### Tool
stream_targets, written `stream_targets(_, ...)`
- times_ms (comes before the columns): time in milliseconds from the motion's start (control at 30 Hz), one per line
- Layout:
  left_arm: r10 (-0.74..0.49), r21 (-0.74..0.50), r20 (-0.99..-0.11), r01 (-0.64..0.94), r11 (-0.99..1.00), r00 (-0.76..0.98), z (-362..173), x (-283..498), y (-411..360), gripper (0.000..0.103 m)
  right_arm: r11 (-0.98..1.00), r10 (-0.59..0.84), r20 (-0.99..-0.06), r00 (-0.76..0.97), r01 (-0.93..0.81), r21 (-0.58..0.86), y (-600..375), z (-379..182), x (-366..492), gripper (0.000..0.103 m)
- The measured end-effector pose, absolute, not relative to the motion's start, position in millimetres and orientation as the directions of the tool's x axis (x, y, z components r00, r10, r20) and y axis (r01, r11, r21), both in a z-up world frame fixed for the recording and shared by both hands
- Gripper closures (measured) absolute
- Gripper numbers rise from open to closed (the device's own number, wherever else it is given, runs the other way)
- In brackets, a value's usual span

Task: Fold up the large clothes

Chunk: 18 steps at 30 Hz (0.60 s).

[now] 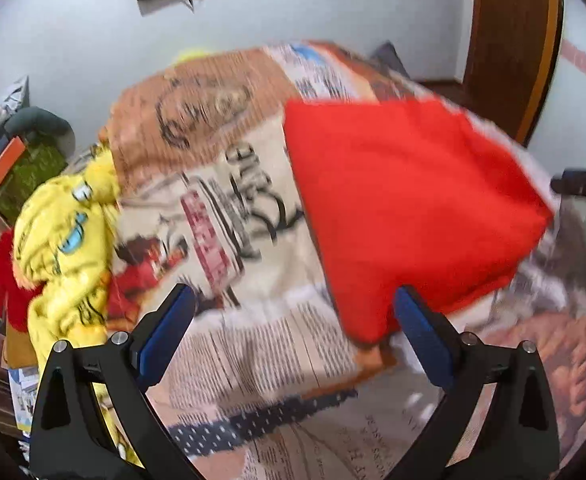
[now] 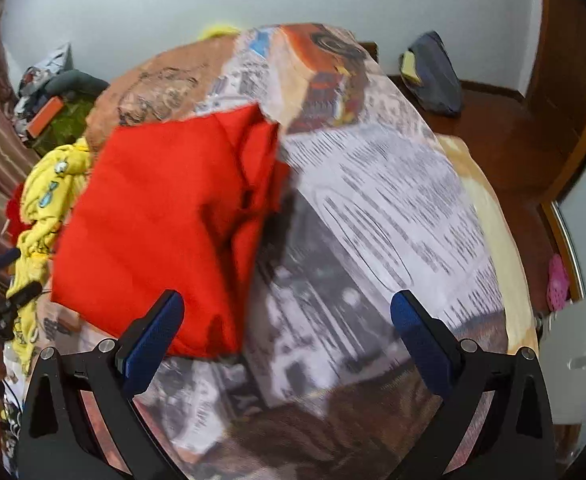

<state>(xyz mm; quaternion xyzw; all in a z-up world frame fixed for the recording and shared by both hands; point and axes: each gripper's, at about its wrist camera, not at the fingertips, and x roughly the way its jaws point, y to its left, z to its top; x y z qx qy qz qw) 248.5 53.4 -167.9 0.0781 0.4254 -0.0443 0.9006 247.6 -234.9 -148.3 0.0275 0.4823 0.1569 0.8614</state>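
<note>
A folded red garment (image 1: 405, 208) lies on a bed covered with a newspaper-print sheet (image 1: 253, 344). It also shows in the right wrist view (image 2: 165, 224), left of centre, with loose folds at its far right corner. My left gripper (image 1: 295, 322) is open and empty, its right finger close to the garment's near corner. My right gripper (image 2: 287, 326) is open and empty over the sheet (image 2: 393, 216), just right of the garment's near edge. Both views are blurred by motion.
A crumpled yellow printed garment (image 1: 65, 248) and a red one (image 1: 3, 280) lie piled at the bed's left side. A cluttered stand (image 2: 53, 108) sits by the wall. A dark bag (image 2: 433, 72) rests on the wooden floor right of the bed.
</note>
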Motion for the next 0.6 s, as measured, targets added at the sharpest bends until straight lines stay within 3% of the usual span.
stream_targets(267,-0.082,0.007,-0.743,0.13,0.992,0.665,-149,297,59,0.002,0.924,0.362,-0.794,0.488,-0.299,0.237,-205,-147,270,0.0)
stream_targets(600,-0.349,-0.345,-0.825,0.094,0.934,0.445,-216,375,72,0.002,0.898,0.43,-0.836,0.341,-0.255,0.358,-199,-194,311,0.0)
